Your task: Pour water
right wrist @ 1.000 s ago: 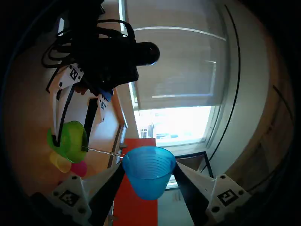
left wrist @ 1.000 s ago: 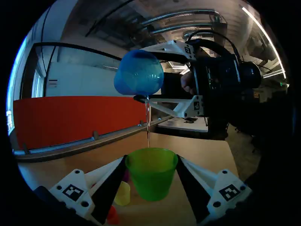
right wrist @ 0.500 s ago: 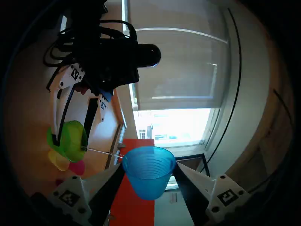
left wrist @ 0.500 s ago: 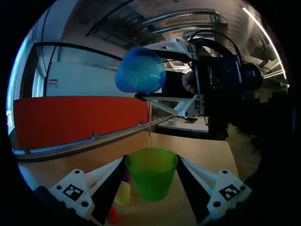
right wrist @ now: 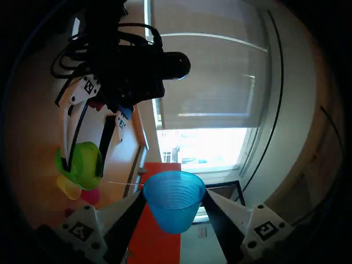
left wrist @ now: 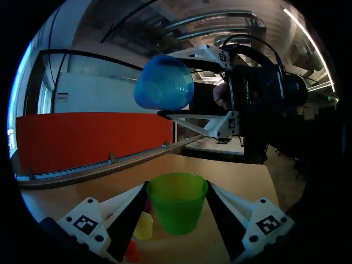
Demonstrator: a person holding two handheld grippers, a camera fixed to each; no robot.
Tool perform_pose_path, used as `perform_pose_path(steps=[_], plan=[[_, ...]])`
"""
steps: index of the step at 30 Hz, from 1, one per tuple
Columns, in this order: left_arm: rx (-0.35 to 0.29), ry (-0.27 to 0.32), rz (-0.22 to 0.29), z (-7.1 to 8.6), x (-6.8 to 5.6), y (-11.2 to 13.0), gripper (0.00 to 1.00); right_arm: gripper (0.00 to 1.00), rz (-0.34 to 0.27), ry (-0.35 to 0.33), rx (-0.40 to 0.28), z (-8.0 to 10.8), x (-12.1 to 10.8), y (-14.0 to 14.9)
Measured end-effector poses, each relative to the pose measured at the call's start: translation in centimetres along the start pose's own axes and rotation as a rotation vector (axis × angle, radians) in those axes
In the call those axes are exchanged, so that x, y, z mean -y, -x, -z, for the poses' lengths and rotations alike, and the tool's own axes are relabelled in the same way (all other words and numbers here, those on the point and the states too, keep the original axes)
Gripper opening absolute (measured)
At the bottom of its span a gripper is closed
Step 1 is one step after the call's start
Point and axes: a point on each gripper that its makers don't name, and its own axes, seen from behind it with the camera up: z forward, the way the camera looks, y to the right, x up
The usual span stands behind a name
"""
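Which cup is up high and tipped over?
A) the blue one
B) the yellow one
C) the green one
A: the blue cup lies tipped on its side in the right gripper, high above the upright green cup held in the left gripper.

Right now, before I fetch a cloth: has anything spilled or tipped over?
Nothing stands out. The right gripper holds the blue cup tilted above the green cup in the left gripper, and the table shows no puddle.
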Motion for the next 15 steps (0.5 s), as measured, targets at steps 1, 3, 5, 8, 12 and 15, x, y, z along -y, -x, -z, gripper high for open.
perform_pose_path(steps=[1, 3, 5, 8, 12, 15], plan=[[0.0, 0.0, 0.0, 0.0, 0.01, -0.01, 0.9, 0.91, 0.0, 0.0, 0.0, 0.0, -0.01, -0.01], [0.0, 0.0, 0.0, 0.0, 0.0, -0.03, 0.9, 0.91, -0.003, 0.0, 0.0, 0.01, -0.01, -0.04], [-0.001, 0.0, 0.0, 0.01, -0.03, -0.03, 0.9, 0.91, -0.01, 0.0, -0.001, 0.02, 0.0, -0.09], [-0.001, -0.001, -0.001, 0.05, -0.05, -0.08, 0.9, 0.91, -0.04, 0.002, -0.004, 0.03, -0.07, -0.17], [-0.001, -0.003, -0.002, 0.07, 0.0, -0.03, 0.9, 0.91, -0.105, 0.005, -0.013, 0.19, -0.2, -0.13], [0.001, -0.006, -0.002, 0.08, 0.05, 0.02, 0.9, 0.91, -0.172, 0.007, -0.016, 0.35, -0.19, 0.11]])
